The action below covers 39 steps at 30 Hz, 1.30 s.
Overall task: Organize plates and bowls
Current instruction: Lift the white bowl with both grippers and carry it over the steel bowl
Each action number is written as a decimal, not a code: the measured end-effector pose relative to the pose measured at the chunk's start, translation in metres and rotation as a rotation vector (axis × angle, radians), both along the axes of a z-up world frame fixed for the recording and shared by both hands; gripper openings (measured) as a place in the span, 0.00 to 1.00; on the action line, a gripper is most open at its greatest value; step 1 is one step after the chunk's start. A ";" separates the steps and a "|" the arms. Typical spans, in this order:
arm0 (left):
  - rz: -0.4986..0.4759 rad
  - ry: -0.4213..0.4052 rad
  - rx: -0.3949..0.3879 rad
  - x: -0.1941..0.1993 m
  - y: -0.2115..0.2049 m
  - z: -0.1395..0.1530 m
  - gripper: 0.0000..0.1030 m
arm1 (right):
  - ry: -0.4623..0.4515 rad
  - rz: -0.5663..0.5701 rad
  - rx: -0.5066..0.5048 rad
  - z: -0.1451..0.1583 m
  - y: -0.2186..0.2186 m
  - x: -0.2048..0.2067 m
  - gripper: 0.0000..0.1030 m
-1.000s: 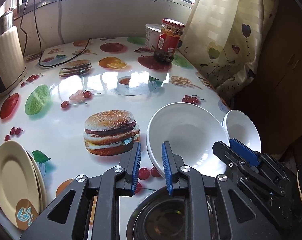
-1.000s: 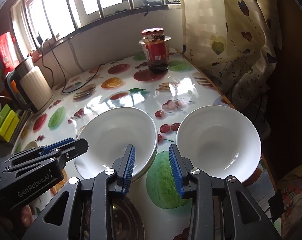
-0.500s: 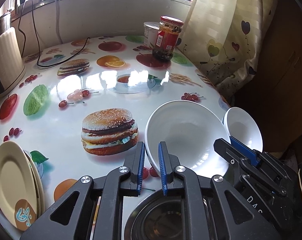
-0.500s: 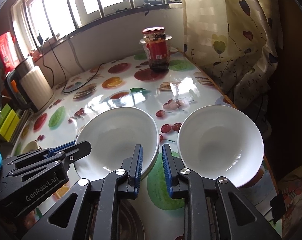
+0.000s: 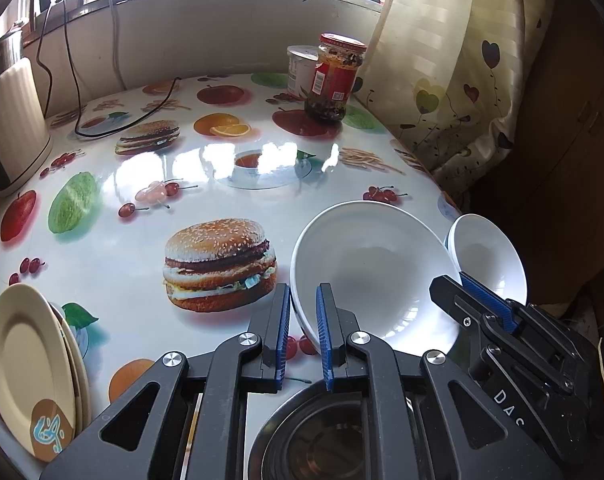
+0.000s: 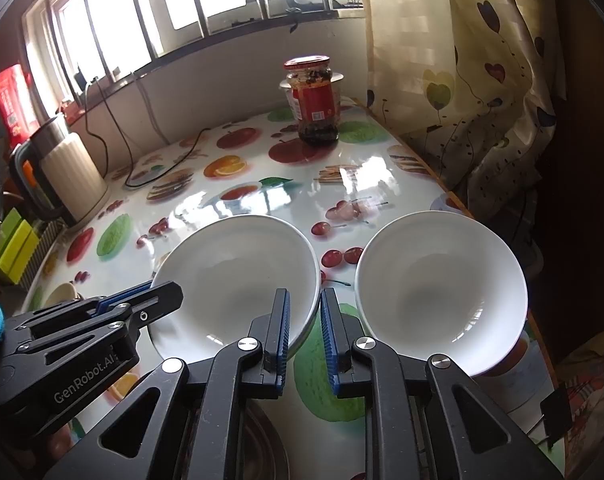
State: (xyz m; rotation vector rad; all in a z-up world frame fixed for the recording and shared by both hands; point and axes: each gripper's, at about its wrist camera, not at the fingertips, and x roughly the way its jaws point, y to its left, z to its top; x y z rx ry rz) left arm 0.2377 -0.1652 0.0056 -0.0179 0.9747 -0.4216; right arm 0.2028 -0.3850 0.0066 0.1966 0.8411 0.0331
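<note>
Now both grippers pinch one bowl (image 6: 238, 276) (left (image 5: 303, 320) on its left rim, right (image 6: 305, 320) on its right); second bowl (image 6: 442, 292) sits just rightward, near the table (image 5: 122, 272) edge.

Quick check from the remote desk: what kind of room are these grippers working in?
Most likely a home kitchen or dining corner: a table under a glossy food-print cover, white bowls, an electric kettle and a jar of chili sauce below a barred window with a heart-print curtain.
</note>
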 end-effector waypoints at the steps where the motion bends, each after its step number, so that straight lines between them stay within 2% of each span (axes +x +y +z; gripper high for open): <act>1: -0.001 -0.001 0.001 0.000 0.000 0.000 0.14 | 0.000 -0.001 0.000 0.000 0.001 0.000 0.15; 22: -0.001 -0.063 -0.010 -0.013 0.002 0.021 0.14 | -0.046 -0.003 0.014 0.012 -0.004 -0.008 0.14; 39: -0.009 -0.100 -0.033 -0.040 0.012 0.041 0.14 | -0.099 -0.002 0.010 0.035 0.002 -0.038 0.14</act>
